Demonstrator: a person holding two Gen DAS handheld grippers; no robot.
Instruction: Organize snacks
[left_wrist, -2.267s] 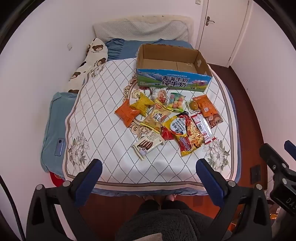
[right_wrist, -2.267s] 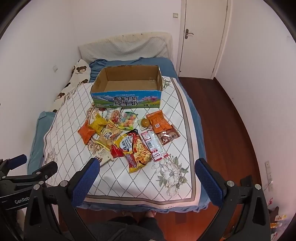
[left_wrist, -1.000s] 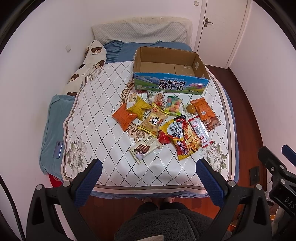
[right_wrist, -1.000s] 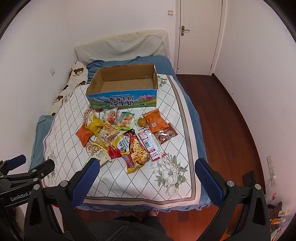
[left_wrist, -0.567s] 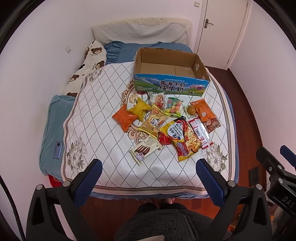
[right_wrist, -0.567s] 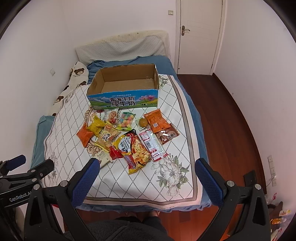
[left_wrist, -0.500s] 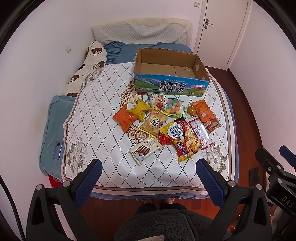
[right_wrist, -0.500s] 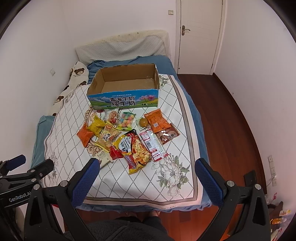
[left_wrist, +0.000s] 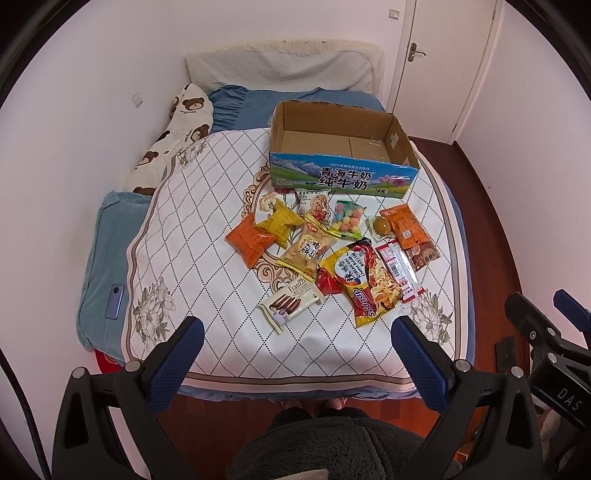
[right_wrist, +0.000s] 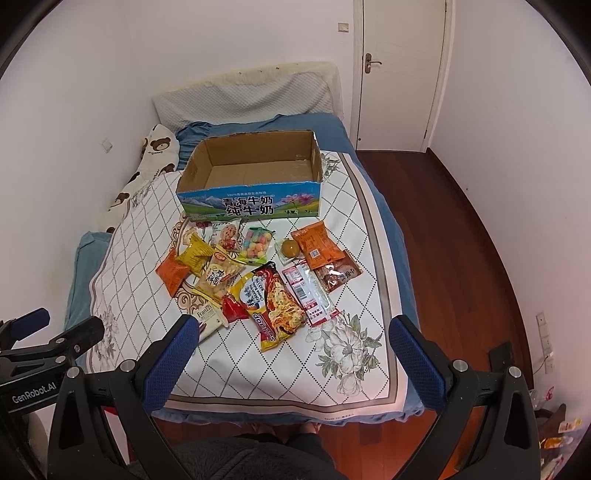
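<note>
Many snack packets lie in a loose group at the centre of both frames, on the white quilt (left_wrist: 207, 236) of the bed, just below an open cardboard box (left_wrist: 341, 147) that shows a bare bottom. Among them are a noodle packet (left_wrist: 364, 280), a wafer packet (left_wrist: 290, 302) and an orange bag (left_wrist: 251, 240). The left gripper (left_wrist: 295, 354) and the right gripper (right_wrist: 293, 350) hang at the bottom of their frames, jaws spread wide and holding nothing, well apart from the snacks.
</note>
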